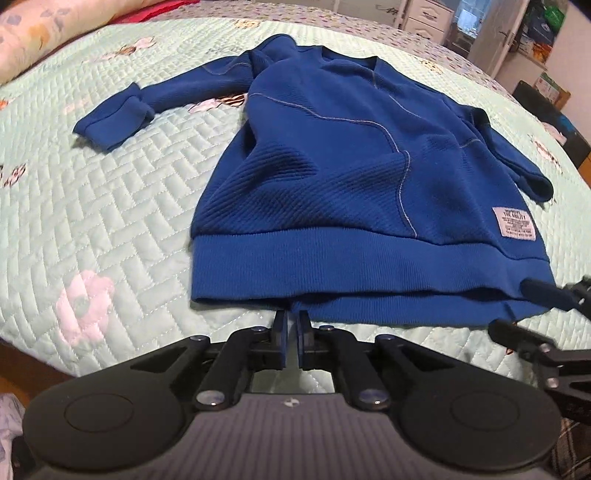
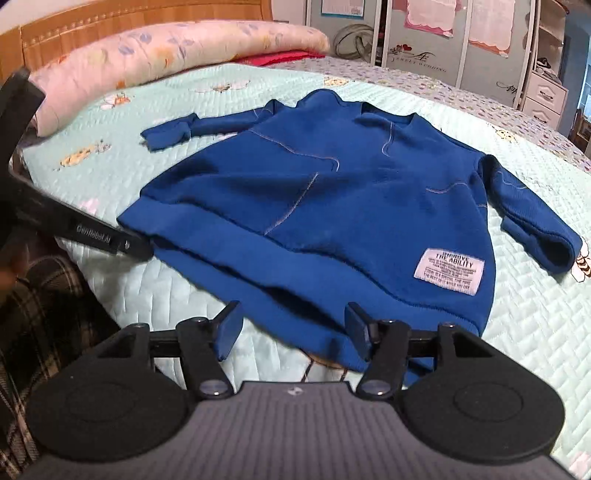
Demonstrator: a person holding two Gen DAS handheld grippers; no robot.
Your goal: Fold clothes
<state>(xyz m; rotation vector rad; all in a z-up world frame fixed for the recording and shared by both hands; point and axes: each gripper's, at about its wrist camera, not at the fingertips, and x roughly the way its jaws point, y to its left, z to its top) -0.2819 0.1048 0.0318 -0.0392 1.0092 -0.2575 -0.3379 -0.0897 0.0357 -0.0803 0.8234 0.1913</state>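
Note:
A blue sweatshirt (image 1: 332,155) lies flat, front up, on the quilted bed cover, its hem (image 1: 369,269) nearest me and a white label (image 2: 448,271) near the right side. Its left sleeve (image 1: 122,114) stretches out sideways, while the right sleeve (image 2: 532,221) is bent beside the body. My left gripper (image 1: 291,317) is shut, with its tips pinching the hem's lower edge left of centre. My right gripper (image 2: 293,328) is open and straddles the hem's right part, fabric lying between its fingers. In the left wrist view the right gripper (image 1: 528,310) shows at the hem's right corner.
The mint quilted bed cover (image 1: 92,203) spreads widely to the left and right of the garment. A floral pillow (image 2: 166,48) and a wooden headboard (image 2: 110,18) are at the far left. A wardrobe and drawers (image 2: 543,96) stand beyond the bed. Plaid fabric (image 2: 48,306) shows at the near edge.

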